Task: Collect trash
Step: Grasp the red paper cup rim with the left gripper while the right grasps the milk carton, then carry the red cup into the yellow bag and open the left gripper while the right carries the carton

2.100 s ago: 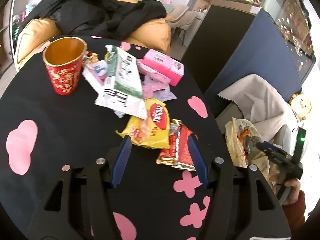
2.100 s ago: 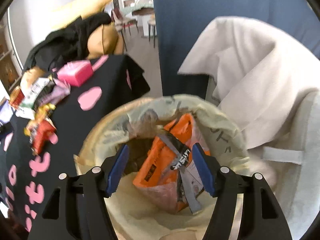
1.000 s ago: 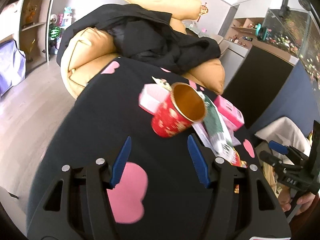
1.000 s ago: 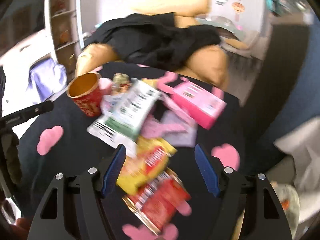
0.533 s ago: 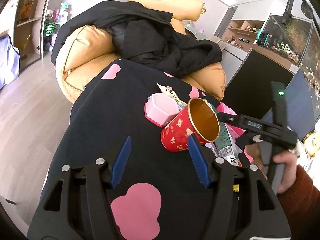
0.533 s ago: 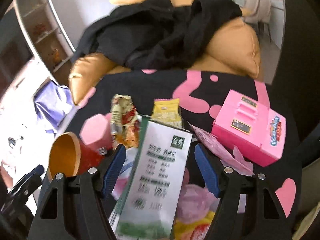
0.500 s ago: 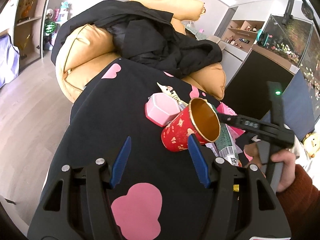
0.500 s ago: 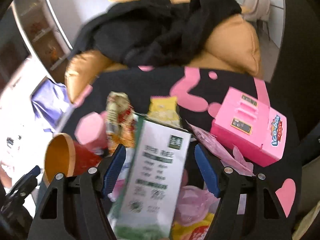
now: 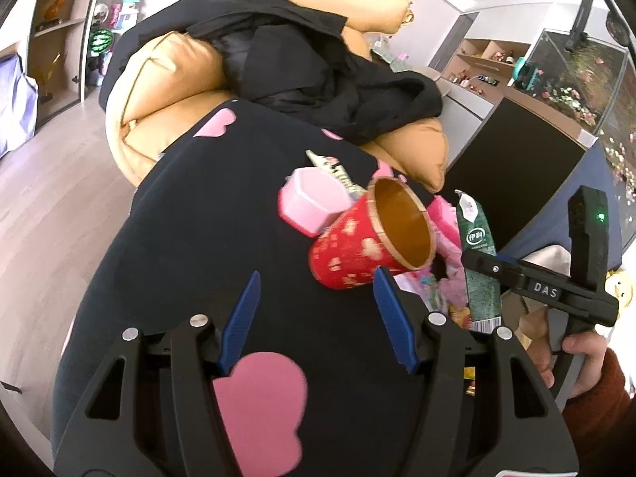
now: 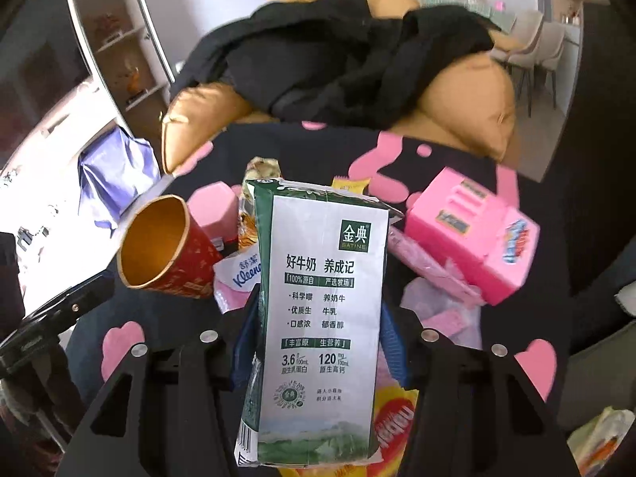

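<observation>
- Our right hand-held gripper point(image 10: 318, 342) is clamped on the flattened milk carton point(image 10: 318, 318), its blue fingers pressing the carton's two long edges; the carton stands up between them, lifted off the pile.
- Our left hand-held gripper point(image 9: 318, 318) is spread wide with nothing between its fingers, hovering over the black worktop point(image 9: 179, 238) just short of the red paper cup point(image 9: 365, 246).
- The cup leans on its side at the edge of the litter, mouth turned up and away, touching the pink box point(image 9: 306, 202) behind it.
- Around the carton lie a tissue pack point(image 10: 238, 272), pink wrappers point(image 10: 433, 274), a yellow snack bag point(image 10: 393, 425) and a pink toy case point(image 10: 473, 234).
- We judge the step in hand to be the pick-up of the carton, with most of the trash not yet gathered.
- Next, we think, the right side must carry the carton to a bin without loosening; a bag shows at the lower right corner point(image 10: 600, 437), though we cannot tell if it is the bin.
- The left side could advance and close across the cup's wall.
</observation>
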Action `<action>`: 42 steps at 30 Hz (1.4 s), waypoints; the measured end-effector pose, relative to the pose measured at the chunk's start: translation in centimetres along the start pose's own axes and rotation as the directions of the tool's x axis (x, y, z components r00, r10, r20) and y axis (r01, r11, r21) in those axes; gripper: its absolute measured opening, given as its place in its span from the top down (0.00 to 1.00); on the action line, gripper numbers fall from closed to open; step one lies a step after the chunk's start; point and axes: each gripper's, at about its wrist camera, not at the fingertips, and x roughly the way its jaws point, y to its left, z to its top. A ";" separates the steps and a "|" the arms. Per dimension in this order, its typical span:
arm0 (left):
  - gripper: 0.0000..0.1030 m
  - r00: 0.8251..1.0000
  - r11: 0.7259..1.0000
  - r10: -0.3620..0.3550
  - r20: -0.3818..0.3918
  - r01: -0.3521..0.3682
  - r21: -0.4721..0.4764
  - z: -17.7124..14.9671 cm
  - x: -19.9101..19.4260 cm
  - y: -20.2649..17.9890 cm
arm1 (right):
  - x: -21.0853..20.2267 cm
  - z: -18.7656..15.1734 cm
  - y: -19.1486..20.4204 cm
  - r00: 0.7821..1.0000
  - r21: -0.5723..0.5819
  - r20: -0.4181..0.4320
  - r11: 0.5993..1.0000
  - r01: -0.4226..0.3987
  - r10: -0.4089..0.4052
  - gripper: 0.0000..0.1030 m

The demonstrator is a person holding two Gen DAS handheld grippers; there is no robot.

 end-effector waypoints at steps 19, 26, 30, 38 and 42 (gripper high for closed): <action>0.56 0.986 0.985 0.139 -0.095 -0.127 0.120 5.0 7.1 -4.0 | -4.6 -4.5 -2.4 0.997 -0.029 0.067 0.999 0.034 -0.032 0.51; 0.91 0.982 0.981 0.156 -0.109 -0.141 0.134 4.9 7.3 -4.7 | -4.8 -6.2 -3.0 0.998 -0.016 0.053 1.000 0.020 -0.019 0.51; 0.92 0.988 0.978 0.136 -0.071 -0.122 0.171 4.6 5.0 -6.0 | -5.9 -6.6 -3.2 0.997 -0.010 0.071 1.000 0.021 -0.020 0.51; 0.92 0.997 0.971 0.078 0.010 -0.078 0.227 3.9 0.0 -9.6 | -9.8 -7.0 -3.2 0.987 -0.008 0.159 0.999 0.039 -0.037 0.51; 0.92 0.998 0.961 0.048 0.051 -0.060 0.268 3.6 -2.5 -12.1 | -12.5 -7.4 -3.1 0.976 -0.015 0.213 0.998 0.056 -0.051 0.51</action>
